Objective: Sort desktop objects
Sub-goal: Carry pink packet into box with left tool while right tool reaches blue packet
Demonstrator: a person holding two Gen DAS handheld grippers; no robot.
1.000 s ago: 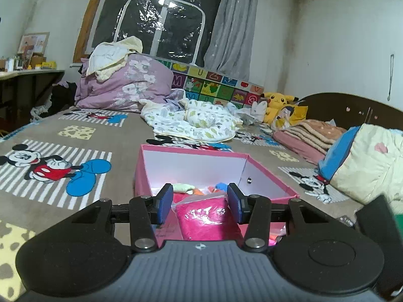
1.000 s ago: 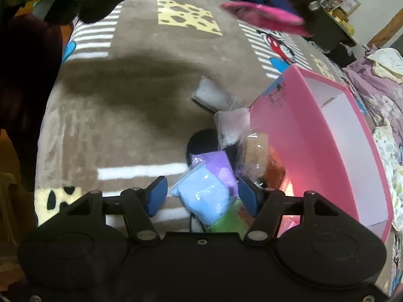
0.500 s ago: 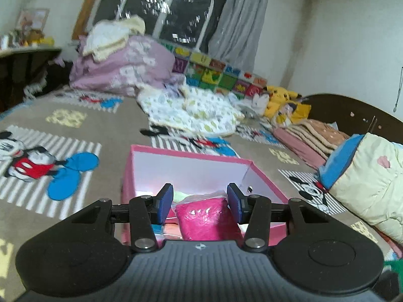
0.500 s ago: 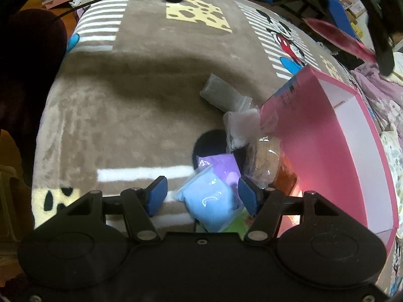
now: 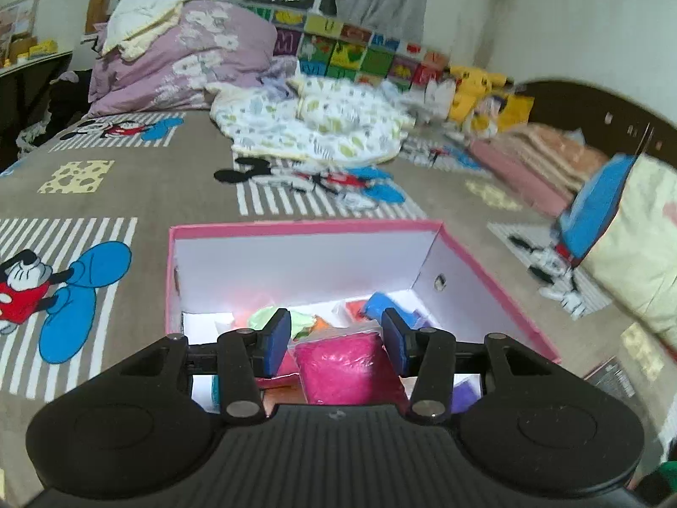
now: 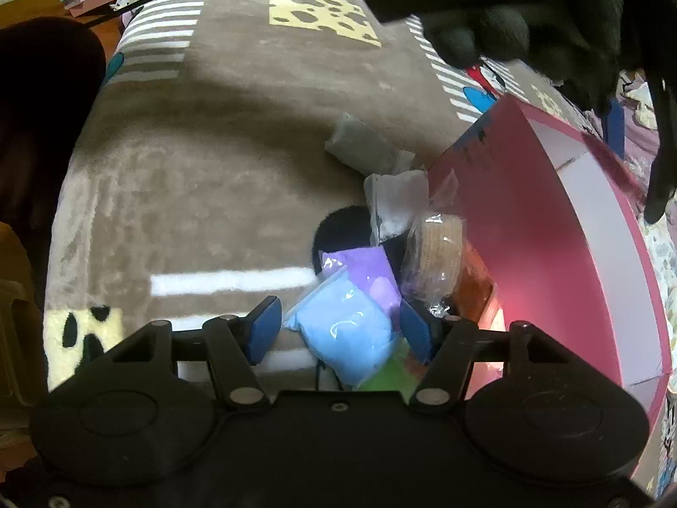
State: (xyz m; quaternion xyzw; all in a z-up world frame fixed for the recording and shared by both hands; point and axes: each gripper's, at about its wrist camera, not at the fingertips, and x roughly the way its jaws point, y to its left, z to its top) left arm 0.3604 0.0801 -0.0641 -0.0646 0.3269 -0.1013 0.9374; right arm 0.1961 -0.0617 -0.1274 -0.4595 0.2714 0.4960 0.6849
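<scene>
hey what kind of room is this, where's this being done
Most likely a bedroom, on a bed: a cartoon-mouse blanket covers the surface, with piled purple bedding, folded quilts and a dark wooden headboard behind.

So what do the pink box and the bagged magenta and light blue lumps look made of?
Pink box: cardboard, seemingly, with matte white inside and folded corners. Magenta lump and light blue lump: soft, doughy, perhaps modelling clay, each in clear glossy plastic that crinkles and glints.

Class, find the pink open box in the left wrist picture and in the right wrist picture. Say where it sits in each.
Left wrist: pink box centre, beyond the gripper.
Right wrist: right side, seen from outside.
Shared landmark: brown cartoon-print blanket beneath it.
</scene>
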